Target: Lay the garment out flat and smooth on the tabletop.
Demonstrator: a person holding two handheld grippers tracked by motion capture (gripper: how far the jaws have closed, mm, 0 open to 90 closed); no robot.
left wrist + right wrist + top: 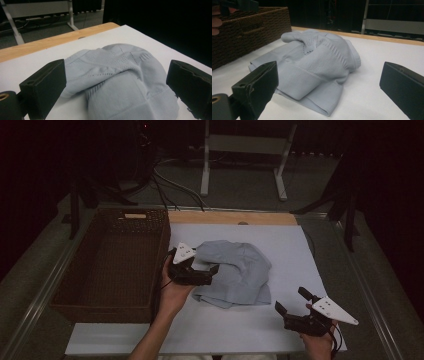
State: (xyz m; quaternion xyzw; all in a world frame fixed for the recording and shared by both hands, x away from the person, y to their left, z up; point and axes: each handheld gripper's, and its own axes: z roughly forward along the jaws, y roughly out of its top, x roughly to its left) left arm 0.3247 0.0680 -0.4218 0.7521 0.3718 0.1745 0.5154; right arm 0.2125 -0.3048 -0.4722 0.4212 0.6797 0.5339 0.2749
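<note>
Left tongs (pixel 212 270), jaws apart, at the near-left edge of the grey garment (pixel 240 270). Right tongs (pixel 290 302), jaws apart, lie well right of the garment, nearer the person

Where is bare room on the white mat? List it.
Free: the strip right of the grey garment, and the near edge between left gripper and right gripper. Crowded: the mat's left side by the basket.

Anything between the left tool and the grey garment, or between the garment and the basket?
Nothing visible. The left tool hangs open at the grey garment, bare white mat ahead of its jaws. The wicker basket sits just left of the garment, with the hand holding that tool between them.
</note>
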